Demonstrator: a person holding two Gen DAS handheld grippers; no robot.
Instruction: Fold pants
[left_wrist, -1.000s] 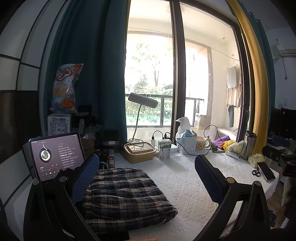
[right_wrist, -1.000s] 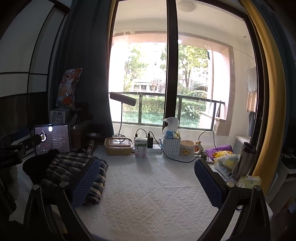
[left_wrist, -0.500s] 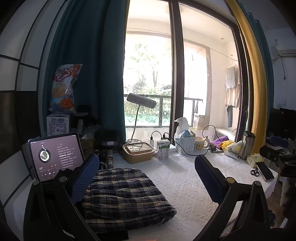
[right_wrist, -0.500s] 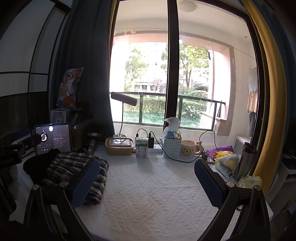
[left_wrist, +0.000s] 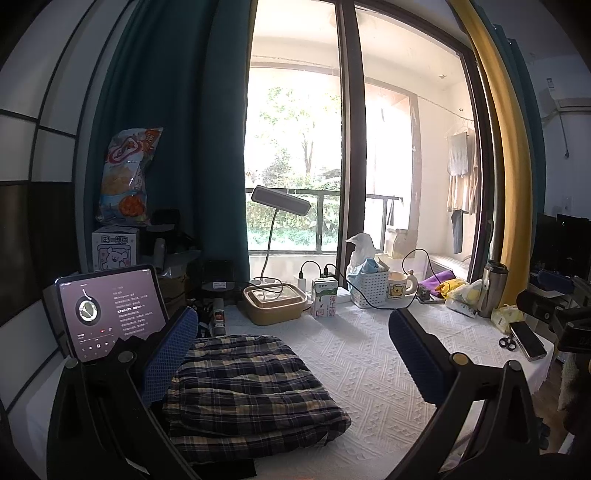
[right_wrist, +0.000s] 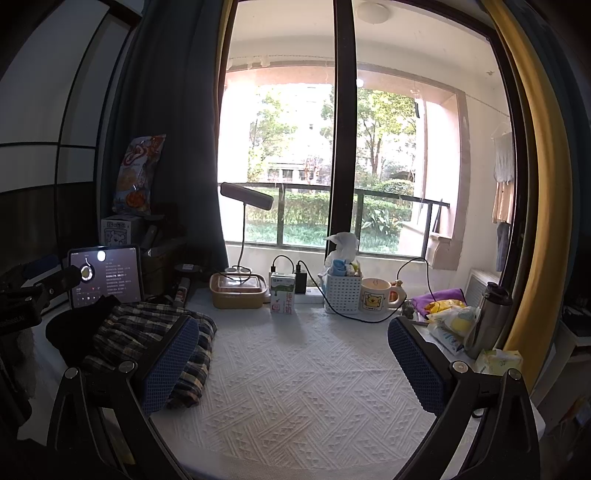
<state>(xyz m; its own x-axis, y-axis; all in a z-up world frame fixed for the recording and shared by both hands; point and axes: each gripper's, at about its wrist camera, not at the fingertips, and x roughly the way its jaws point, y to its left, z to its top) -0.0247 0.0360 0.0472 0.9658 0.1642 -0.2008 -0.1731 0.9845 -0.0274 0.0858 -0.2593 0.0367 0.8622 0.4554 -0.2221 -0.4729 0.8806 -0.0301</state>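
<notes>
Hovering empty above the counter (right_wrist: 295, 376), both tongs have their jaws spread wide: left tongs (left_wrist: 291, 354), right tongs (right_wrist: 291, 354). Plaid pants (left_wrist: 251, 387) lie at the counter's left end, already folded into a compact bundle, so folding looks essentially finished. A tablet (left_wrist: 110, 310) stands close behind them. The white middle is open; clutter lines the window edge.

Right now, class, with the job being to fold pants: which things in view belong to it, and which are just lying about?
Belongs to the job:
dark plaid folded pants
left gripper, open
right gripper, open

Just lying about:
lit tablet
green-and-white milk carton
white bear mug
steel flask
black smartphone
</notes>
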